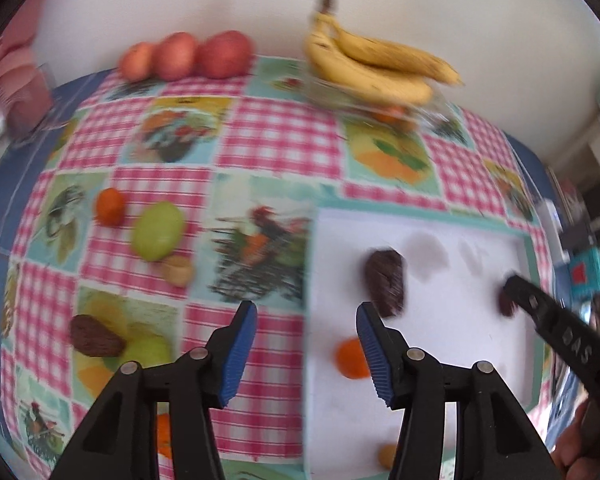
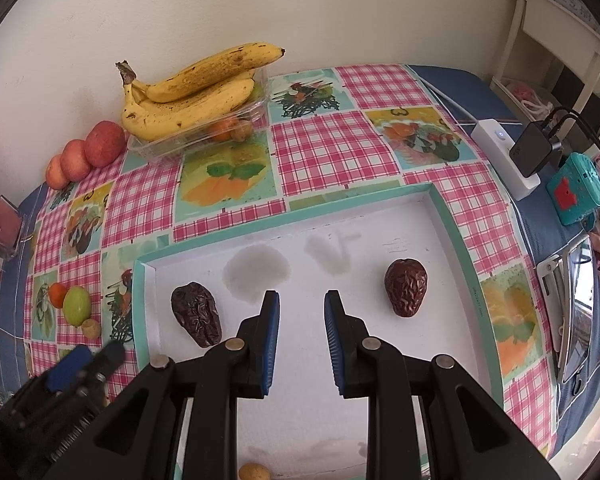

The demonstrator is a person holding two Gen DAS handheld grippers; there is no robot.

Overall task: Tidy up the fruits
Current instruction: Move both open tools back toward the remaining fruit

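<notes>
My left gripper [image 1: 306, 320] is open and empty, straddling the left rim of a white tray [image 1: 452, 332] with teal edges. The tray holds a dark wrinkled date [image 1: 386, 282], a small orange fruit [image 1: 350, 360], a tan fruit [image 1: 387, 456] and a second date [image 1: 506, 305]. On the cloth to the left lie an orange [image 1: 110, 206], a green fruit [image 1: 158, 230], a tan fruit [image 1: 177, 270] and another date [image 1: 94, 336]. My right gripper [image 2: 302, 300] hangs open and empty over the tray [image 2: 452, 220], between two dates [image 2: 196, 314] [image 2: 405, 286].
Bananas [image 2: 196, 92] rest on a clear container [image 2: 156, 146] by the wall, with three apples [image 2: 88, 152] to their left. A white power strip [image 2: 504, 152], a teal device [image 2: 576, 188] and a phone [image 2: 576, 312] sit along the table's right side.
</notes>
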